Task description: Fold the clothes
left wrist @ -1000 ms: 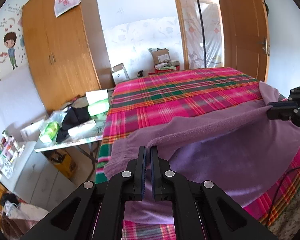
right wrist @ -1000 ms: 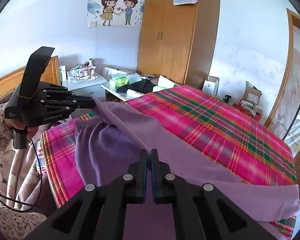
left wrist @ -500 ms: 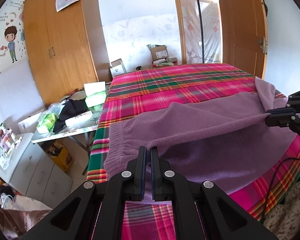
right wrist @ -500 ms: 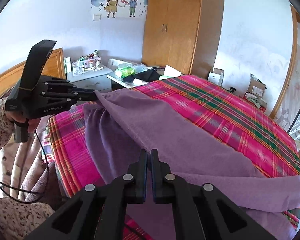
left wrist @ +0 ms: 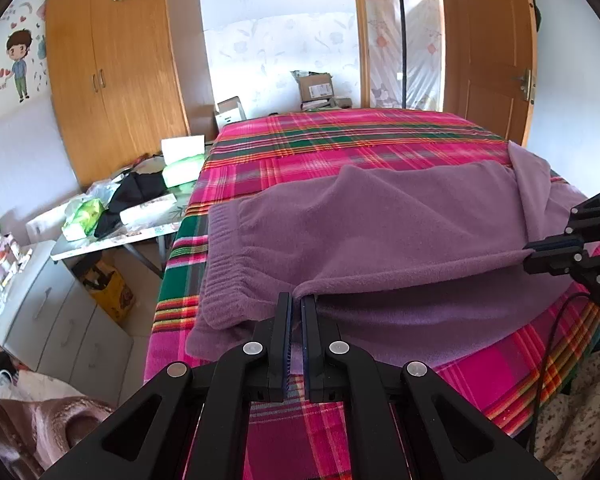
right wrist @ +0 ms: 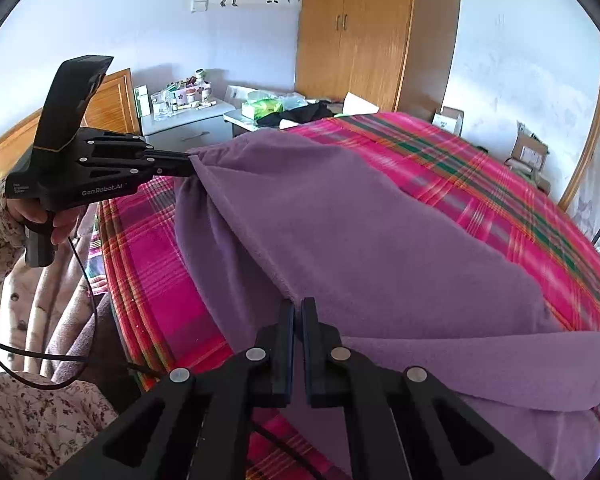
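Note:
Purple fleece trousers (left wrist: pixel 400 224) lie across the near end of a bed covered by a pink plaid blanket (left wrist: pixel 340 140). One leg is doubled over the other, and its near edge hangs taut between my two grippers. My left gripper (left wrist: pixel 296 300) is shut on that edge close to the ribbed waistband (left wrist: pixel 224 256). My right gripper (right wrist: pixel 298 304) is shut on the same edge further along the leg. The right gripper (left wrist: pixel 540 250) also shows at the right in the left wrist view, and the left gripper (right wrist: pixel 184 166) at the left in the right wrist view, held by a hand (right wrist: pixel 40 216).
A folding table (left wrist: pixel 120 216) with tissue packs and a black garment stands beside the bed, next to a grey drawer unit (left wrist: pixel 48 308). A wooden wardrobe (left wrist: pixel 116 80) and a door (left wrist: pixel 496 60) stand behind. A cable (right wrist: pixel 84 300) hangs from the left gripper past a floral sleeve (right wrist: pixel 0 216).
Both grippers have sunk toward the bed with the trouser edge still pinched. The lifted leg has come down and now rests flatter over the lower one.

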